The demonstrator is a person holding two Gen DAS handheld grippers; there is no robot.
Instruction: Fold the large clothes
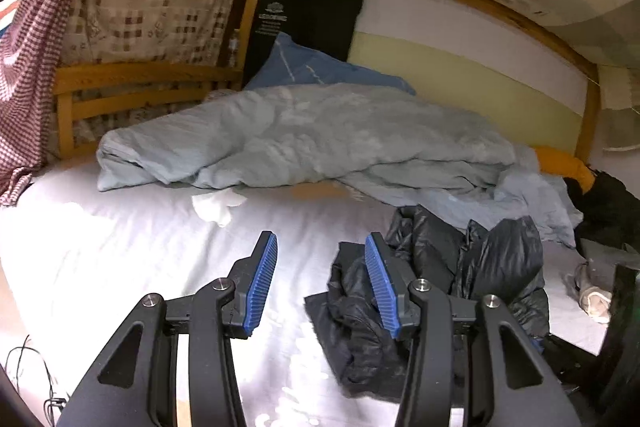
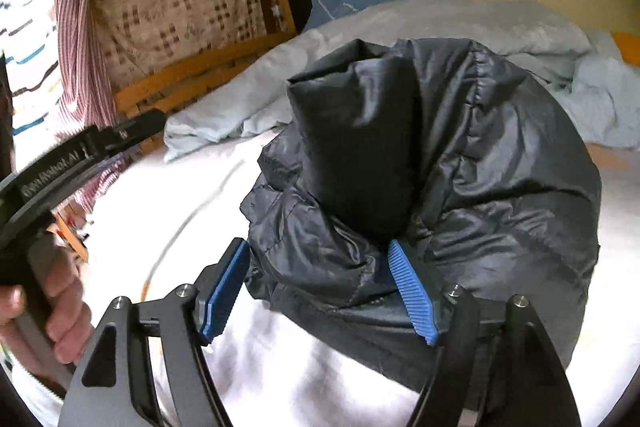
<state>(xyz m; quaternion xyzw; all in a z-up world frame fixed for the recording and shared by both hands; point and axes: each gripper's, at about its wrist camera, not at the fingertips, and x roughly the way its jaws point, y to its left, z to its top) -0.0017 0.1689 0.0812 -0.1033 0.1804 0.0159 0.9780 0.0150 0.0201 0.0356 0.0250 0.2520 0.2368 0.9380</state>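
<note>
Right gripper [image 2: 316, 287] jaws wide, black puffer jacket [image 2: 440, 163] bulging between the pads, not pinched.
Left gripper [image 1: 320, 283] about half open with nothing in it; right-hand pad [image 1: 380, 283] sits just at the jacket's crumpled edge [image 1: 360, 327]. Jacket lies bunched on the white sheet [image 1: 120, 247], near side of the bed, grey-blue duvet [image 1: 300, 135] heaped behind it. My read: light, soft, lofty, with a slick shiny shell, so fat folds will squirt out of the pads. Better to grab thin, flat parts: hem, cuff, or a quilted seam [image 2: 296, 211]. Expect it to spring back after each fold.
</note>
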